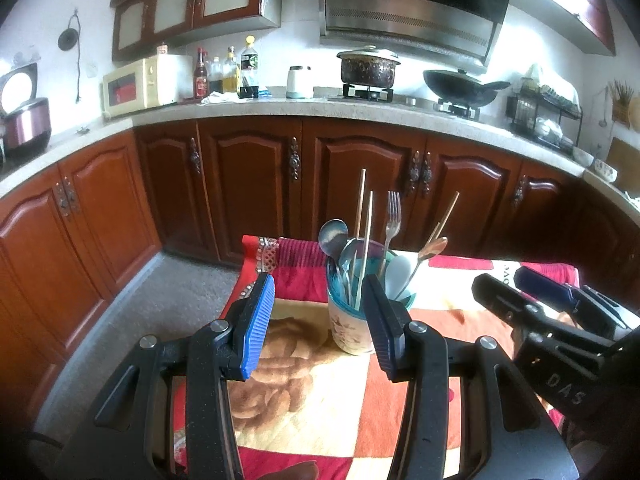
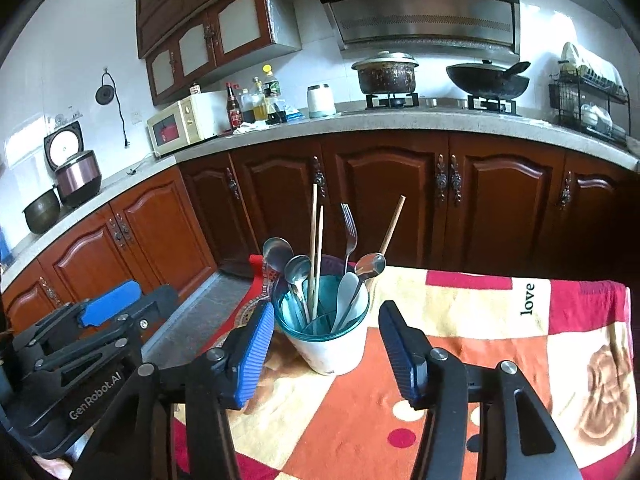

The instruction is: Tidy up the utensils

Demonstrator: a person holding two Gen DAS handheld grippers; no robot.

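Both your left hand-held gripper (image 1: 320,320) and right hand-held gripper (image 2: 326,350) gape wide, holding nothing. The cup (image 2: 326,344) near the worktop's (image 2: 480,340) far edge looks top-heavy. Pinch the thin, slippery fork (image 2: 349,232) or chopsticks (image 2: 314,240) high on the shaft.

The cup (image 2: 328,344) is white with a teal liner; silver spoons (image 2: 298,272) and pale wood chopsticks (image 2: 313,240) stand in it. The blanket (image 2: 500,344) is patched red, orange and cream. Blue ribbed pads (image 2: 252,360) sit on black grippers.
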